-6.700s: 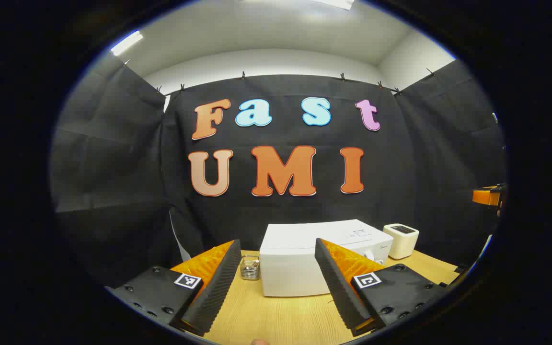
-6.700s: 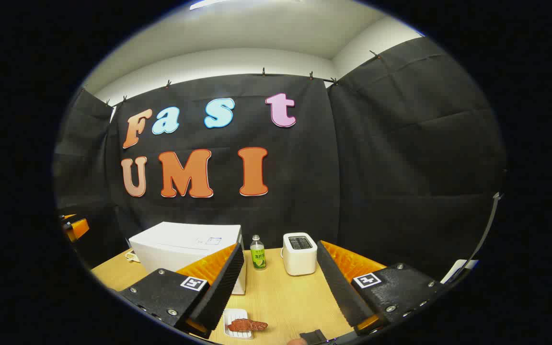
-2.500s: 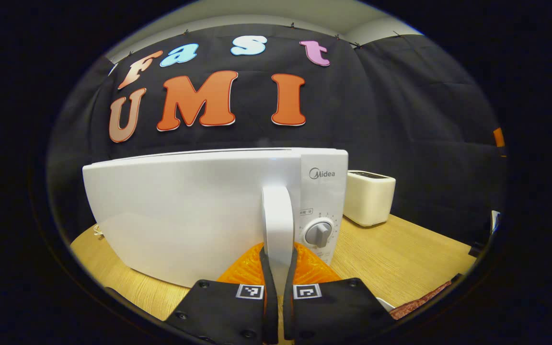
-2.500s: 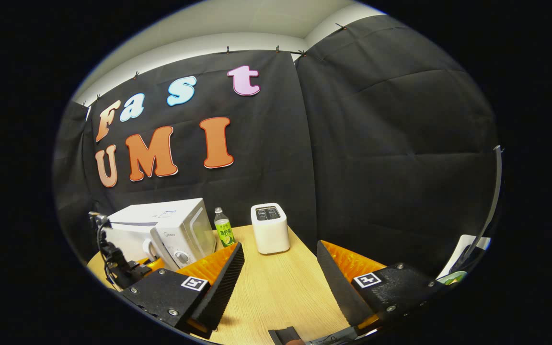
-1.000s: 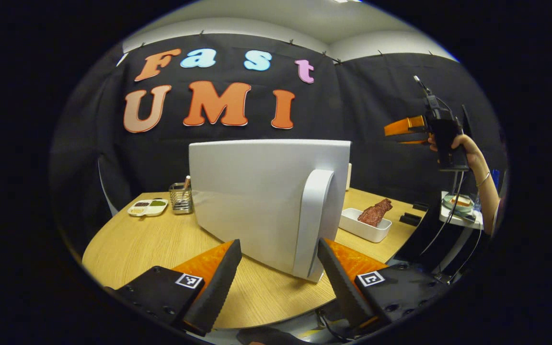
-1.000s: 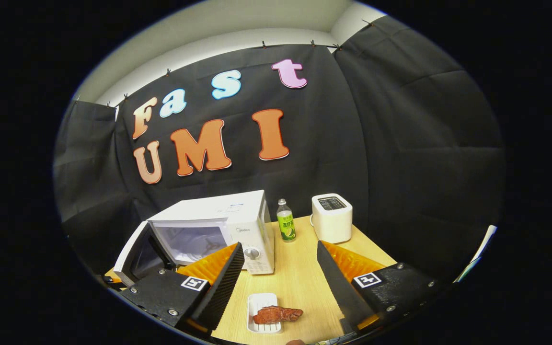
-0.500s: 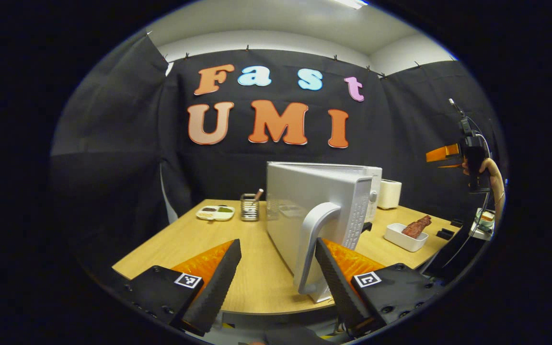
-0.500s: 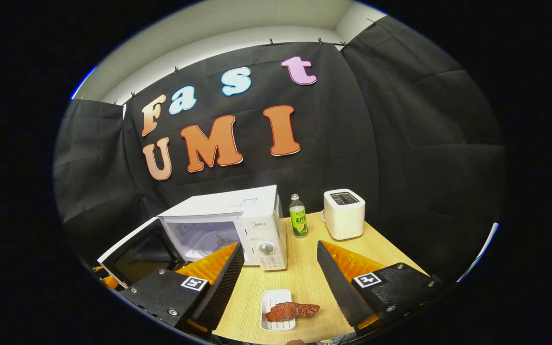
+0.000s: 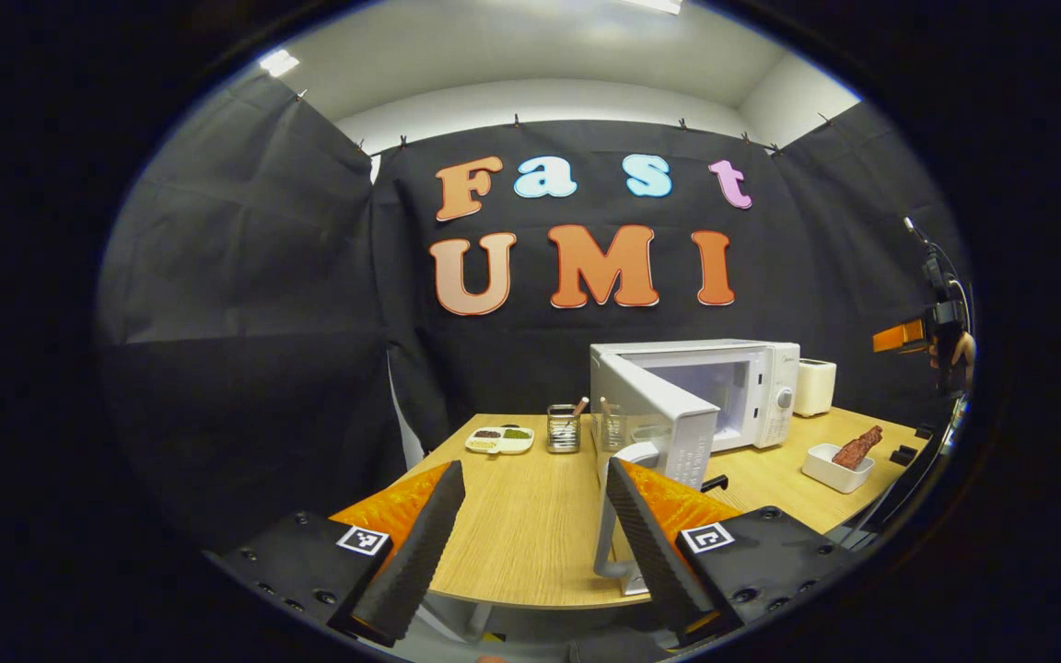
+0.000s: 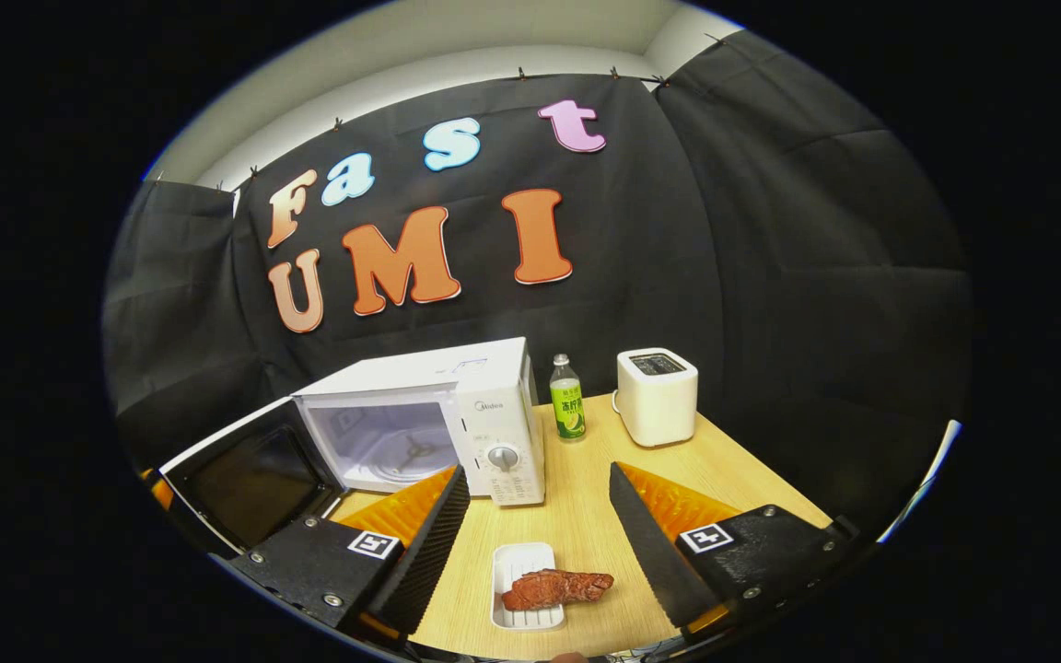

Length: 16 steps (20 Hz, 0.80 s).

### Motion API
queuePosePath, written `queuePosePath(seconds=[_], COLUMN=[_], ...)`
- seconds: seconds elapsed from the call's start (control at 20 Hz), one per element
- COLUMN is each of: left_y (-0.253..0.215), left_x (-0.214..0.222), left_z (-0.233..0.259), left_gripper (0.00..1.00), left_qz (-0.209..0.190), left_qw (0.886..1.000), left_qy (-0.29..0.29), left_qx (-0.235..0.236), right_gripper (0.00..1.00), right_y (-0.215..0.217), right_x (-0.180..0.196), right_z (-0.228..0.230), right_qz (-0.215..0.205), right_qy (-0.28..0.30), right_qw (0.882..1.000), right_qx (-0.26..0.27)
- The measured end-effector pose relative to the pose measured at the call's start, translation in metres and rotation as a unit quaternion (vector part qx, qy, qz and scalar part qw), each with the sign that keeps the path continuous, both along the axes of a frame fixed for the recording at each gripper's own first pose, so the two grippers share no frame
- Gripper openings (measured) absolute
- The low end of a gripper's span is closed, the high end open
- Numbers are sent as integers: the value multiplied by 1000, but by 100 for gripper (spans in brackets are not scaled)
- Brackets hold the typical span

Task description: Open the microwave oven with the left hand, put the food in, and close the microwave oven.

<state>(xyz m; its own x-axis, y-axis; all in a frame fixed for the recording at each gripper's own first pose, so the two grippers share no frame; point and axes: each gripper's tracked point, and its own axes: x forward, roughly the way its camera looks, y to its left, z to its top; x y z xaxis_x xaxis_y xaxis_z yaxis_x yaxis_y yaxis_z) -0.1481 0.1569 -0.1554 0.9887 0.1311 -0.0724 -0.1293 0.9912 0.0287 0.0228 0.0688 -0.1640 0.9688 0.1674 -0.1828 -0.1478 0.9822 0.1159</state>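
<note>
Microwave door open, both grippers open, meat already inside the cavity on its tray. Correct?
Not quite: the meat is not inside. The right gripper view shows it on its white tray on the table, in front of the microwave, whose cavity holds no food. The rest stands: door open, left gripper and right gripper open.

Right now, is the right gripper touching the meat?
Apart. The right gripper view shows bare table between the meat and each of the right gripper's open fingers.

Cloth-walled booth, kitchen-like table
</note>
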Motion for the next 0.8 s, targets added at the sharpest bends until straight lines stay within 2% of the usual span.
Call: queuePosePath(seconds=[0.2, 0.3, 0.4, 0.45, 0.6, 0.8], left_y=[19, 36, 54, 63, 84, 94], left_x=[10, 16, 25, 29, 38, 52], left_z=[7, 14, 15, 17, 21, 24], left_gripper=[99, 96, 99, 96, 99, 96], left_qz=[13, 23, 37, 44, 64, 71], left_qw=[999, 998, 997, 996, 995, 996], left_qy=[-5, -12, -18, -22, -25, -20], left_qx=[-29, -57, -73, -76, -70, -49], right_gripper=[95, 95, 95, 95, 95, 90], right_y=[-17, -23, -29, -30, -30, -18], right_x=[5, 6, 7, 8, 9, 9], right_z=[-37, -57, -81, -94, -123, -144], right_qz=[-28, -41, -52, -57, -67, -63], right_qy=[22, 36, 56, 67, 90, 109], right_qw=[999, 996, 992, 988, 977, 960], right_qx=[33, 65, 104, 124, 179, 249])
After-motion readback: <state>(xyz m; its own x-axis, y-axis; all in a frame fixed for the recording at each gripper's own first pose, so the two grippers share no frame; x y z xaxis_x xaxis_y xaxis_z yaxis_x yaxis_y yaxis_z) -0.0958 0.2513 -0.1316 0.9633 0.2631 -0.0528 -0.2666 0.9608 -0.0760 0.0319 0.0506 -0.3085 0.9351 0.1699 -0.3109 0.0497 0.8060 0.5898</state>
